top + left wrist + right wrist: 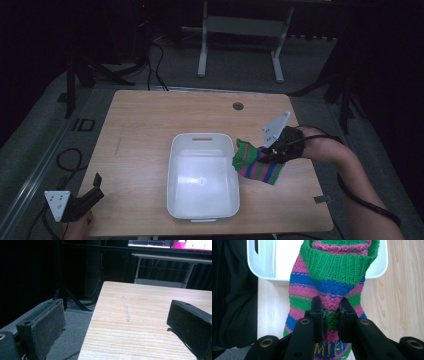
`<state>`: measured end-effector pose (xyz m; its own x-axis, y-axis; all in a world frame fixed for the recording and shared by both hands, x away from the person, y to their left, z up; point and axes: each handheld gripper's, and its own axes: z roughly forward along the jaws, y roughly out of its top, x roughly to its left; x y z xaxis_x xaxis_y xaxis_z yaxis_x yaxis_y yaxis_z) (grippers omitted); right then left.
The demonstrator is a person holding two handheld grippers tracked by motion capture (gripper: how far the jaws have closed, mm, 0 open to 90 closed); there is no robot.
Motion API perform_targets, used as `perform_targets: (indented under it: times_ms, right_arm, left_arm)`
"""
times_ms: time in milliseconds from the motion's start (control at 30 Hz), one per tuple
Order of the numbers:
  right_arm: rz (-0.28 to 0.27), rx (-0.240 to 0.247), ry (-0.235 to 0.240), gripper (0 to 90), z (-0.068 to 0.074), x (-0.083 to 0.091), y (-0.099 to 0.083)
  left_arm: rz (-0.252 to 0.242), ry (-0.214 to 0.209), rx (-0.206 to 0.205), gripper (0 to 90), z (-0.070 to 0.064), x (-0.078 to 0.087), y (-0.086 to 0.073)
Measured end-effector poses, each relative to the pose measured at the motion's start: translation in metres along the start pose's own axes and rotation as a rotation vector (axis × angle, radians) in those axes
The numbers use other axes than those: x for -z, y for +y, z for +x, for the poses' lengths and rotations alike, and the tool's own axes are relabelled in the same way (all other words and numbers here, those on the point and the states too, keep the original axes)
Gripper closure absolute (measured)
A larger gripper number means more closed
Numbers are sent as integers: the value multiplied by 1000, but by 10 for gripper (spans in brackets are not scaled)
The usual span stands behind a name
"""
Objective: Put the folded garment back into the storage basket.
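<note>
- My left gripper [95, 186] rests at the near left corner of the table [145, 125], well apart from the work. Its jaws stand wide apart with nothing between them; in the left gripper view I look past the two pads [47, 325] onto bare wood and the table's left edge.
- Centre: the white bin [172, 170] sits on the table, long side running away from me, handle slot at the far wall. Its floor looks bare, so I judge nothing has been deposited yet.
- Right of the bin: the striped sock [257, 162], green, pink and blue, with a green ribbed cuff. My right gripper [270, 150] is clenched on it; the right gripper view shows both jaws pinching a fold of knit mid-sock [332, 302], cuff hanging toward the bin's rim [262, 270].
- The cuff is just at or over the bin's right wall; I cannot tell whether it touches.
- Progress, my estimate: pickup done, carry nearly done. Left to do: move the sock fully over the bin's opening, let go, withdraw.
</note>
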<state>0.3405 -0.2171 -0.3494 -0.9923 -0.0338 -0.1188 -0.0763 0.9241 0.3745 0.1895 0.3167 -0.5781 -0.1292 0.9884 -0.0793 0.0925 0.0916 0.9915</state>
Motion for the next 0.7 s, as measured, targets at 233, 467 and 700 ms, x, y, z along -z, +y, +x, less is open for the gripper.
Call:
perform_targets:
  times_ms: [233,467,700]
  right_arm:
    - [8,39,19,775,-2,-8,27]
    - [8,76,26,775,-3,-17,53]
    - [9,108,49,775,-4,-29,75]
  left_arm:
    - [-1,-2,5,22,0,0,0]
    - [-1,-2,4,22,0,0,0]
    - [-2,-1,7,22,0,0,0]
